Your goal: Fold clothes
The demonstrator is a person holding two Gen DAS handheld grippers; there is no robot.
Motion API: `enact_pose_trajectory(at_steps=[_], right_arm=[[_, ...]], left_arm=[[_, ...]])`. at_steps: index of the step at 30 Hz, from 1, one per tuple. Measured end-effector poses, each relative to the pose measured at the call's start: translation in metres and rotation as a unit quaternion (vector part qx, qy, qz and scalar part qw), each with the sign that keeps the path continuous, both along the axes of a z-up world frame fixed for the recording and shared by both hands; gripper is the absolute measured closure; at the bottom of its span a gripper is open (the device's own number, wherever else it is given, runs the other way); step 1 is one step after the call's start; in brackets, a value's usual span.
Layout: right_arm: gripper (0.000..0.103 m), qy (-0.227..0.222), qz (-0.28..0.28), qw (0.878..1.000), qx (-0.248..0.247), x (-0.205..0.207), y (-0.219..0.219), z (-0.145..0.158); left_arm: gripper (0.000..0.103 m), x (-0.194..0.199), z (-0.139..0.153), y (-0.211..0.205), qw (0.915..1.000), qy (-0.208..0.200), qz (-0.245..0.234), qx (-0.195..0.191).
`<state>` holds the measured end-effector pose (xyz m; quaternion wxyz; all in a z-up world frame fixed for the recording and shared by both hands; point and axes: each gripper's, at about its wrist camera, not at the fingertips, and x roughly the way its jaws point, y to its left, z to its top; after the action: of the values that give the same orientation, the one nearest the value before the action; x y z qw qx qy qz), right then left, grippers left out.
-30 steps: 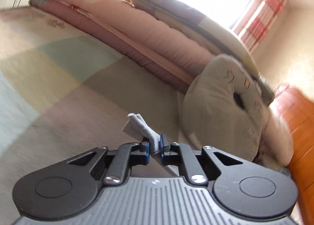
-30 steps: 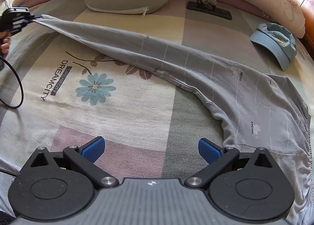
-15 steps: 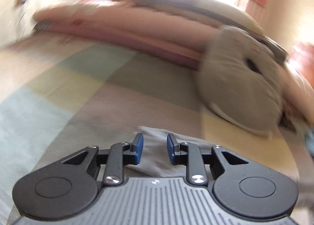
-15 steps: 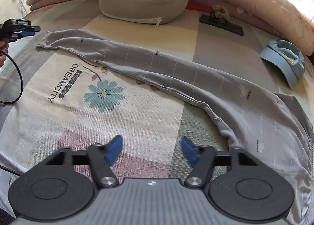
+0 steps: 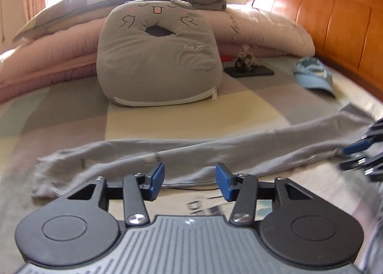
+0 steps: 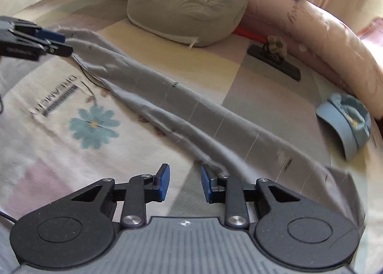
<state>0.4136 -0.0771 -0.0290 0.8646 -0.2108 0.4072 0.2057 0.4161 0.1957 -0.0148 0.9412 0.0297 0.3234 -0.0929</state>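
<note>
While both lie parted: left gripper [image 5: 189, 179] | right gripper [image 6: 185, 182] | one garment [image 6: 182, 109]

The clothes [image 6: 191, 116] are looking grey with thin lines. The cat pillow [image 5: 155, 58] is showing grey. The cap [image 6: 347, 121] is looking blue. The bedsheet [image 6: 93, 123] is showing a blue flower.

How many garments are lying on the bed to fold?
1: a long grey cotton garment stretched flat across the patchwork bedsheet, in front of the grey cat-face cushion. The light blue cap isn't counted. The garment's far right end runs out of frame.
</note>
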Motion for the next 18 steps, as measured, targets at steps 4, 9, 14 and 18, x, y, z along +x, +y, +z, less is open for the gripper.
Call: enact_pose_trajectory(at_steps=[4, 9, 14, 18], right_arm=[[0.069, -0.023, 0.031, 0.998, -0.052, 0.014, -0.004, -0.014], [0.085, -0.018, 0.074, 0.995, -0.061, 0.021, -0.011, -0.020], [0.097, 0.024, 0.098, 0.995, -0.006, 0.025, -0.027, -0.007], [0.096, 0.058, 0.117, 0.991, 0.039, 0.029, -0.041, 0.003]], left_arm=[[0.053, -0.007, 0.005, -0.008, 0.9992, 0.001, 0.027, -0.029], [0.053, -0.006, 0.002, -0.012, 0.9966, 0.024, 0.060, -0.051], [0.053, -0.001, 0.003, -0.021, 0.9953, 0.036, 0.075, -0.049], [0.053, 0.017, 0.005, -0.034, 0.9974, 0.041, 0.055, -0.024]])
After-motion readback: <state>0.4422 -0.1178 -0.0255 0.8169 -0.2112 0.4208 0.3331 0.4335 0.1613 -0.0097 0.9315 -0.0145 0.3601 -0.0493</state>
